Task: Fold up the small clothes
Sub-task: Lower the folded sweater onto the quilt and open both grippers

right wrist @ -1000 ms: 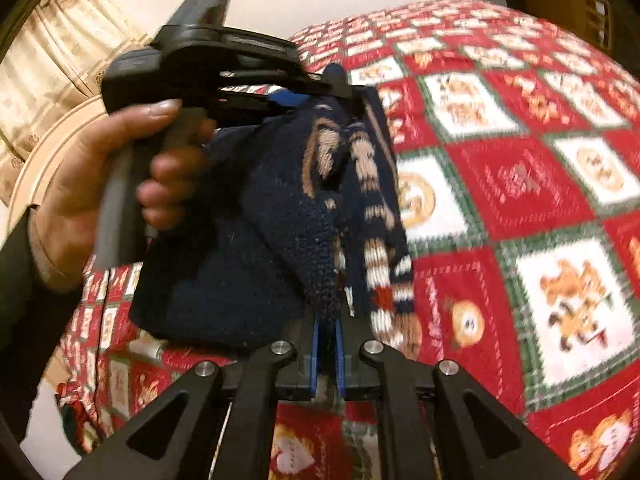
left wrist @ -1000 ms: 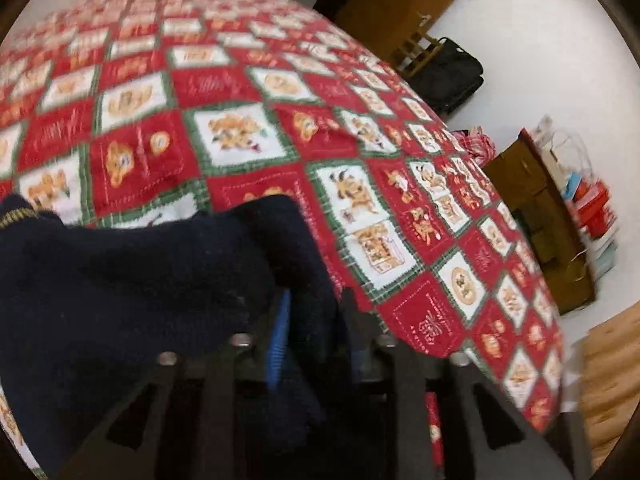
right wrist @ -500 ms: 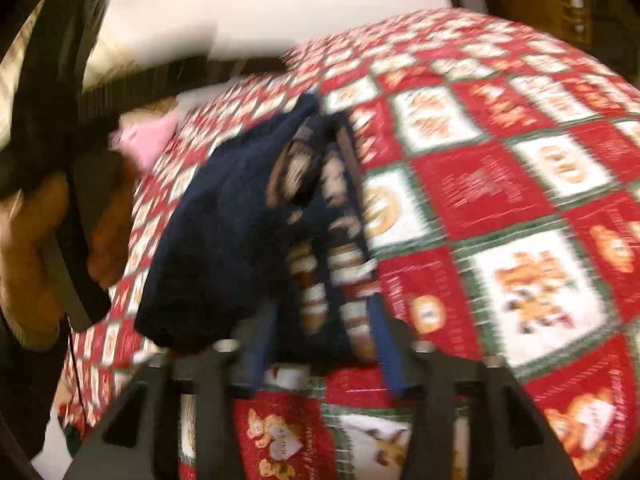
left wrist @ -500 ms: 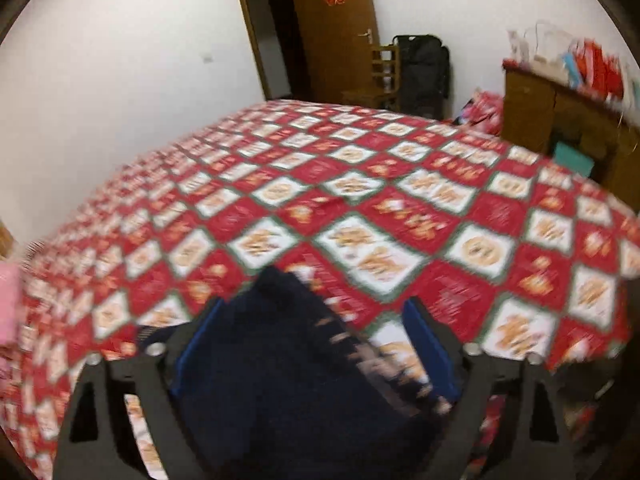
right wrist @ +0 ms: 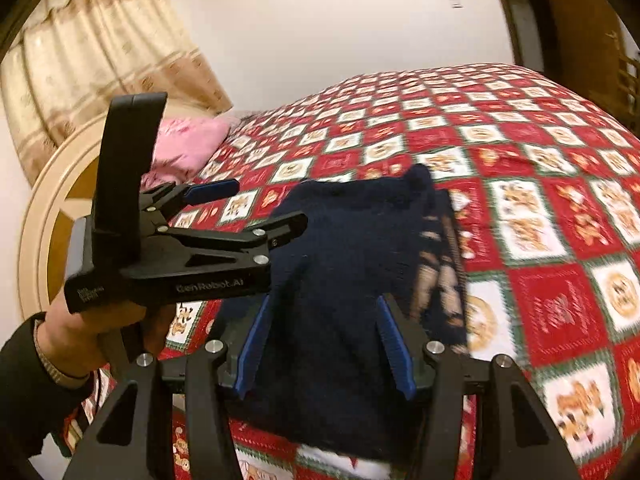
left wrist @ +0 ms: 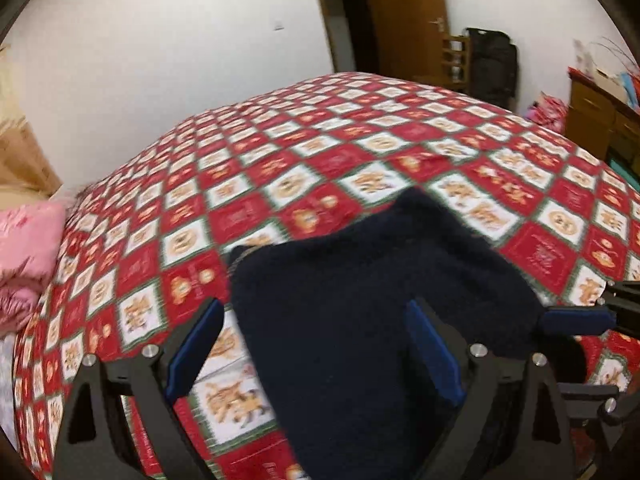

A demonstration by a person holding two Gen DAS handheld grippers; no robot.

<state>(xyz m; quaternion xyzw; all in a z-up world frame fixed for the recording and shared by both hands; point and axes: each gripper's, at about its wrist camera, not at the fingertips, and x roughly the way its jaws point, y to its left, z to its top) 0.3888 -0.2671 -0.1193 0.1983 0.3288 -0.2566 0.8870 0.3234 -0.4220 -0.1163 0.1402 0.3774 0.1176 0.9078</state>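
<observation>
A small navy knit sweater [left wrist: 360, 300] lies folded on the red patchwork bedspread [left wrist: 344, 160]. In the right wrist view the sweater [right wrist: 352, 248] shows a brown and white patterned band along its right edge. My left gripper [left wrist: 316, 344] hovers open over the sweater's near left part, and its blue pads touch nothing. My right gripper [right wrist: 324, 344] is also open above the sweater's near edge, holding nothing. The right wrist view shows the left gripper [right wrist: 260, 204] held by a hand [right wrist: 80, 340] at the sweater's left side. One right gripper fingertip [left wrist: 576, 320] shows at the sweater's right edge.
A pink pillow [right wrist: 184, 144] lies at the head of the bed by a round wooden headboard [right wrist: 48, 200] and a curtain [right wrist: 100, 52]. Beyond the bed stand a brown door [left wrist: 404, 16], a chair with a black bag [left wrist: 492, 64] and a wooden cabinet [left wrist: 592, 112].
Both grippers were shut on the sweater and have let go; their jaws now stand open. Both have lifted and drawn back, and the sweater lies flat on the bedspread.
</observation>
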